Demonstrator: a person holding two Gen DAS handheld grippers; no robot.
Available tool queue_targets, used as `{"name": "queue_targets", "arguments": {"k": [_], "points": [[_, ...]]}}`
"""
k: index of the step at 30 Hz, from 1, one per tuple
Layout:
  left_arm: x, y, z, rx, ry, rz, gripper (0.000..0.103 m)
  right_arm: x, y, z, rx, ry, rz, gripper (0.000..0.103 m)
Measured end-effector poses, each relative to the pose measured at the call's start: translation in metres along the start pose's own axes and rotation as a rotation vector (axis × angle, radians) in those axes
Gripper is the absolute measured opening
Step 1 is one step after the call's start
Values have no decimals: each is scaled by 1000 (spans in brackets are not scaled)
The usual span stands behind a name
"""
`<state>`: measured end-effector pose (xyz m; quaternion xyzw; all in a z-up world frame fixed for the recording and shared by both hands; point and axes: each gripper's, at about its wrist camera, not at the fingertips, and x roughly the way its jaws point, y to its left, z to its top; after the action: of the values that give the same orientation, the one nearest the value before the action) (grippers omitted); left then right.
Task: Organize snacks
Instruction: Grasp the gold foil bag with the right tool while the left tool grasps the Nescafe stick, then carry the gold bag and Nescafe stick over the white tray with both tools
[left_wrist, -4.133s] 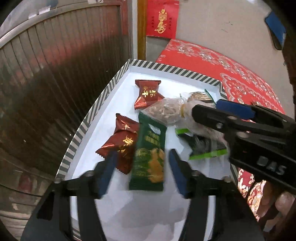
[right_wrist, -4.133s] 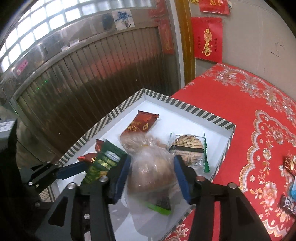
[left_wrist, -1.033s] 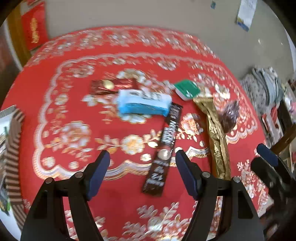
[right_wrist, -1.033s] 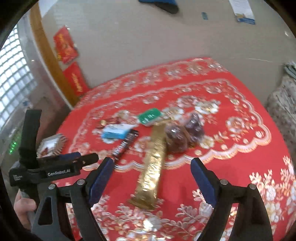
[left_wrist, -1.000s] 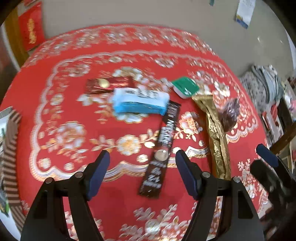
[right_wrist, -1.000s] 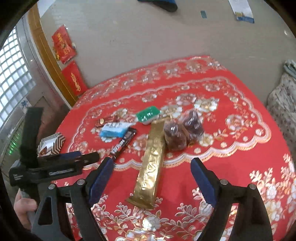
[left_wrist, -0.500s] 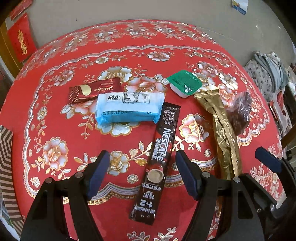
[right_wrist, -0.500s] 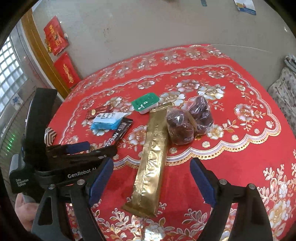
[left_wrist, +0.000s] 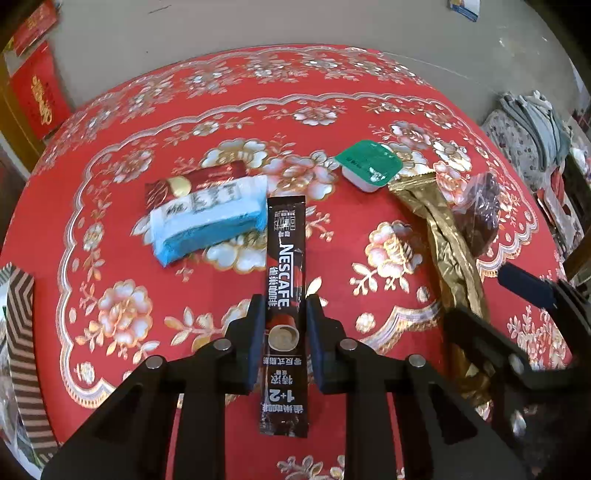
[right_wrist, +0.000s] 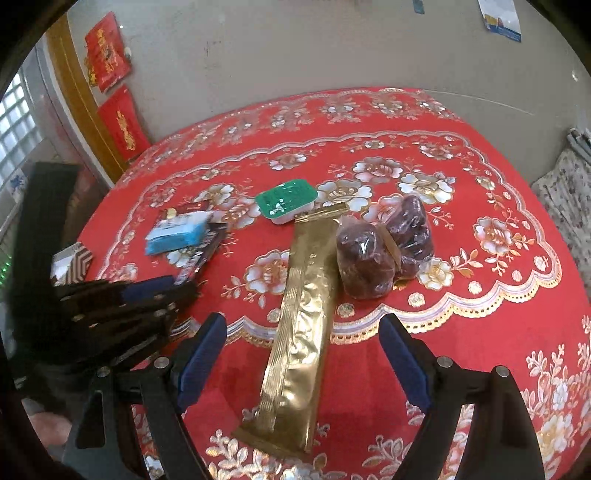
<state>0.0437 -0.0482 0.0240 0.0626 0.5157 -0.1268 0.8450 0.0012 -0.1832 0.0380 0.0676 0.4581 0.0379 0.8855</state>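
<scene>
My left gripper (left_wrist: 284, 325) is shut on a dark Nescafe coffee stick (left_wrist: 284, 258) that lies on the red tablecloth; its fingers press the stick's two long edges. A blue and white packet (left_wrist: 210, 221), a dark red packet (left_wrist: 192, 182) and a green-lidded cup (left_wrist: 369, 164) lie beyond it. My right gripper (right_wrist: 303, 354) is open, with a long gold packet (right_wrist: 303, 325) between its fingers on the cloth. Two clear bags of dark dates (right_wrist: 384, 247) lie just right of the gold packet.
The striped snack tray (left_wrist: 22, 347) stands at the table's left edge, also in the right wrist view (right_wrist: 72, 264). The round table carries a red flowered cloth (right_wrist: 480, 314). A wall with red hangings (right_wrist: 107, 51) stands behind. Folded fabric (left_wrist: 532, 122) lies to the right.
My left gripper has moved down and forward and closed on the Nescafe stick. My right gripper has come lower and nearer over the gold packet, still open.
</scene>
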Motion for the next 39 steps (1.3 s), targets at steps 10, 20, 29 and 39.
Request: {"name": "queue_targets", "arguments": {"k": [10,20,29,39], "points": [[-12,23,-19,-63,10,-75,19,27,8,6,-73,35,-23,23],[-40,35,-48,-77,-59,-32,19,-22,19,-22,-67,-35,92,22],[-55,54,-59,-102,-74,-14,19,-33,54,-25,-108,-47,152,22],[-35,53,-59,-97,-5,-12,20,-32,52,-33,-83,-31,175,23]]}}
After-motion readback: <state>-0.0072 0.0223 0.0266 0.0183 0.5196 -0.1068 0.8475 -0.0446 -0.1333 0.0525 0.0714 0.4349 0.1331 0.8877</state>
